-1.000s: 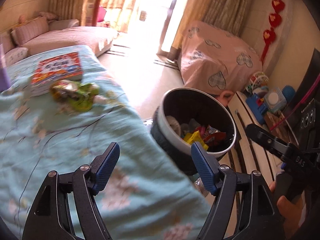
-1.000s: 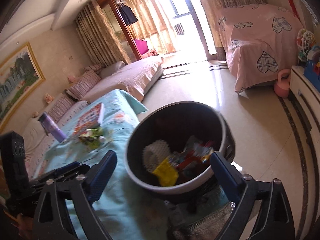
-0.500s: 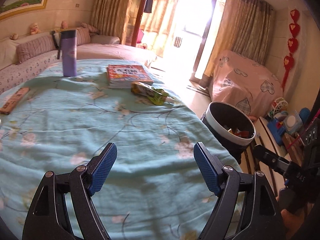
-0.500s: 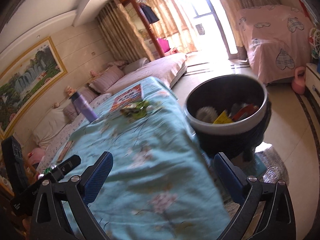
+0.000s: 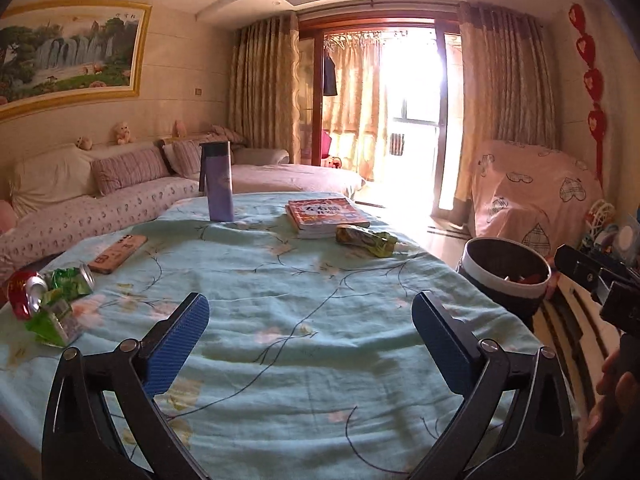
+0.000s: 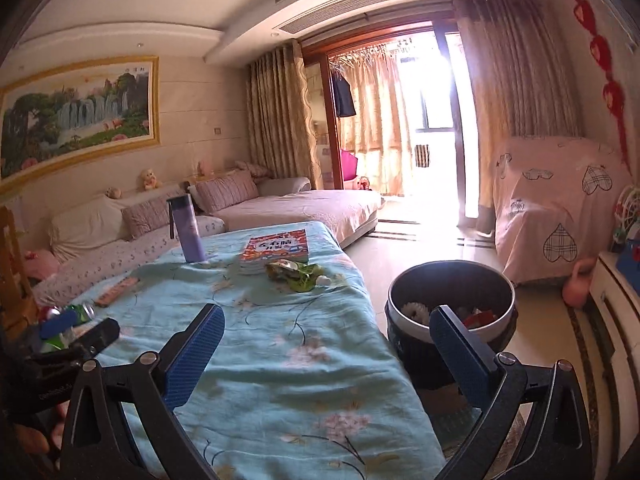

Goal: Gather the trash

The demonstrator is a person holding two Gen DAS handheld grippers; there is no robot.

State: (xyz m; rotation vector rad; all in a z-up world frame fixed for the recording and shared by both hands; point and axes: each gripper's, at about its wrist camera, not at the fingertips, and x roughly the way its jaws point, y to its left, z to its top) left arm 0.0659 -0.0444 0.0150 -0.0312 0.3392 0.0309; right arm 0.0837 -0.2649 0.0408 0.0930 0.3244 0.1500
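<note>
Both tools hang released over the worktop [image 5: 320,280], nothing between them; the left tool [image 5: 310,334] has just spread wider. Wrappers [image 5: 366,240] lie at one o'clock by the book [image 5: 324,214], cans [image 5: 44,296] at nine, bin [image 6: 450,316] at three beside the right tool [image 6: 326,356].

Daylight floods in through the balcony door [image 5: 412,120] at upper centre-right of both views, blown out to white with haze bleeding over the curtains [image 6: 516,80] and floor. The rest is warm and dimmer. Strong fisheye bending with black vignette at corners; slight softness throughout, blurrier toward the lower edges.
</note>
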